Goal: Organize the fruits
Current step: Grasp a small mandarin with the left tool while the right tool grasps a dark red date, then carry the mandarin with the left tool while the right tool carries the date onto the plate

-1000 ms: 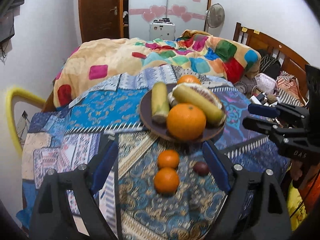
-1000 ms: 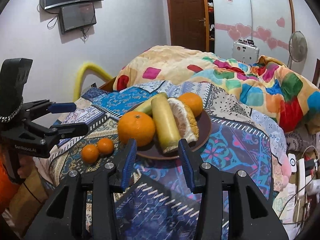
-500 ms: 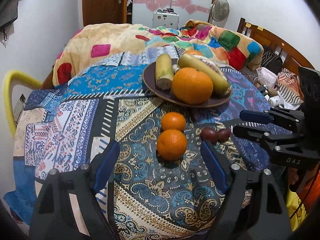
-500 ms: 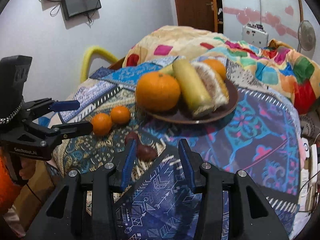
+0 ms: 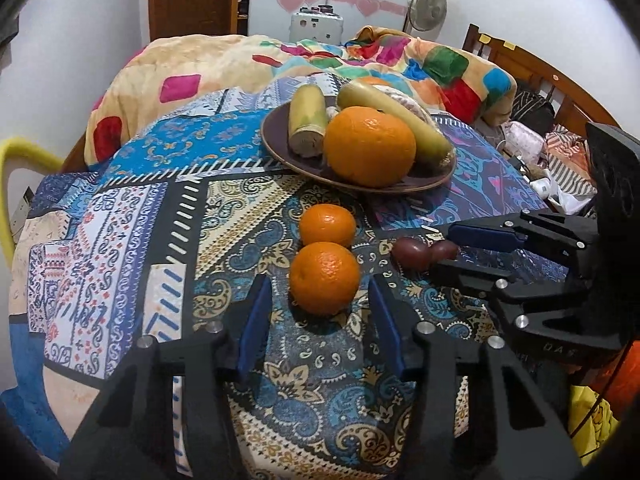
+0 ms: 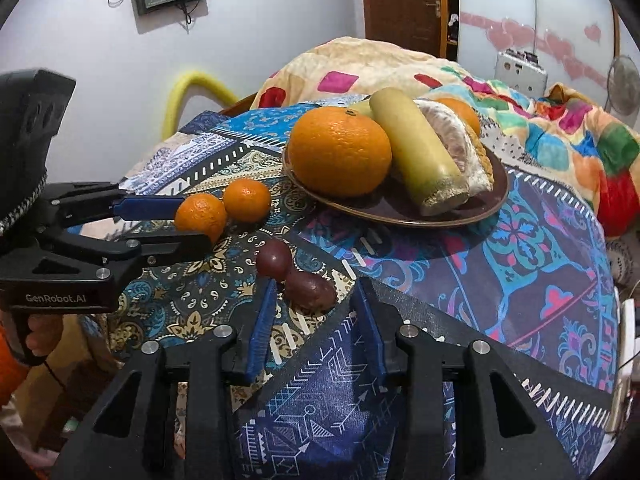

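A brown plate (image 5: 280,148) holds a big orange (image 5: 369,146), two yellow-green stalks (image 5: 306,120) and a peeled pomelo piece (image 6: 460,140). Two small oranges (image 5: 325,278) (image 5: 327,225) lie on the patterned cloth in front of it. My left gripper (image 5: 320,312) is open, its jaws either side of the nearer small orange (image 6: 200,216). Two dark red fruits (image 6: 310,289) (image 6: 274,258) lie to the right. My right gripper (image 6: 316,308) is open around the nearer red fruit (image 5: 444,250).
The patterned cloth (image 5: 132,216) covers a round table that drops off at the near edge. A bed with a colourful quilt (image 5: 240,60) lies behind. A yellow chair back (image 5: 12,168) stands at the left. A wooden headboard (image 5: 532,68) and clutter are at the right.
Both grippers have moved down and forward toward the table. The left now brackets the near small orange, the right brackets the near dark red fruit. No fruit has moved.
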